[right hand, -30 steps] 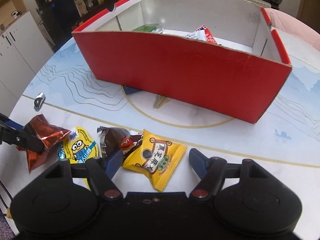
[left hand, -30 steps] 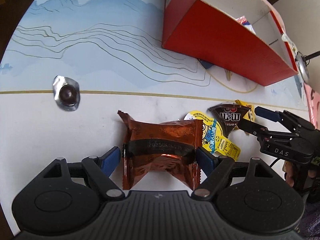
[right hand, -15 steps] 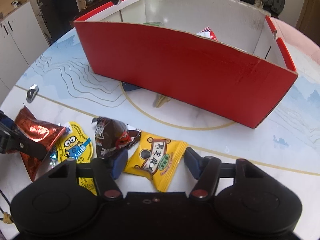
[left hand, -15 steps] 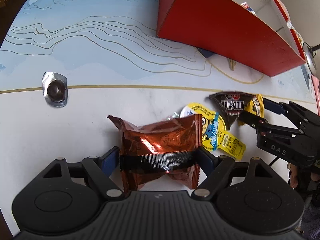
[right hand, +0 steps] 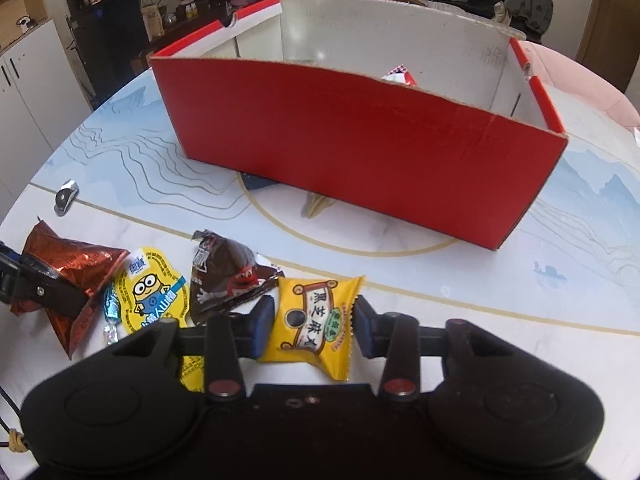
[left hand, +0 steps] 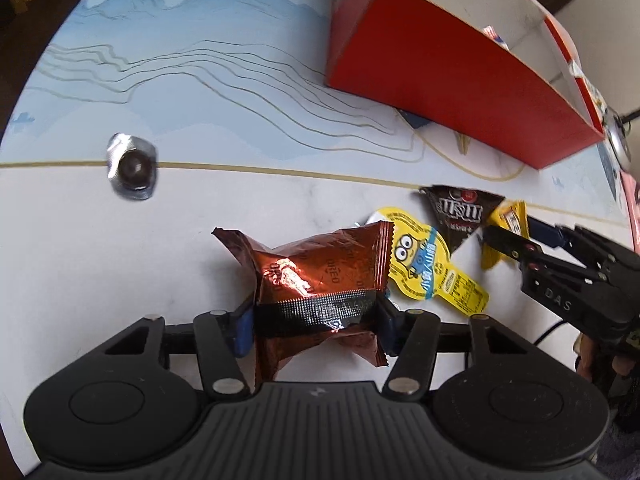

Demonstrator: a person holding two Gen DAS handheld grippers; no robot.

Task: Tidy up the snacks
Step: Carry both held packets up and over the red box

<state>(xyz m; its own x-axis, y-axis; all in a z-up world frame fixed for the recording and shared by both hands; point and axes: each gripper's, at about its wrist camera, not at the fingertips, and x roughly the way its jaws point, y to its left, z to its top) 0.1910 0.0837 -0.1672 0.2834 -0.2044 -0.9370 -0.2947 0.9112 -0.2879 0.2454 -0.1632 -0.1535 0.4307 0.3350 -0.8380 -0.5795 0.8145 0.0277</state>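
My left gripper point(left hand: 314, 322) is shut on a copper-brown foil Oreo pack point(left hand: 320, 276), held just above the table; the pack also shows in the right wrist view point(right hand: 68, 276). My right gripper point(right hand: 308, 322) is shut on a yellow sesame snack pack point(right hand: 316, 320), whose edge peeks out in the left wrist view point(left hand: 508, 220). A yellow Minion packet point(right hand: 154, 292) and a brown M&M's bag point(right hand: 228, 276) lie between the two grippers. The red cardboard box point(right hand: 360, 152) stands behind, with a few snacks inside.
A small foil-wrapped round sweet point(left hand: 132, 166) lies alone at the left of the round table point(left hand: 200, 80). A blue card point(right hand: 256, 182) and a beige piece point(right hand: 316, 206) stick out from under the box. Cabinets and furniture stand beyond the table.
My left gripper closed on the Oreo pack and lifted it slightly. My right gripper moved forward and closed on the yellow sesame pack.
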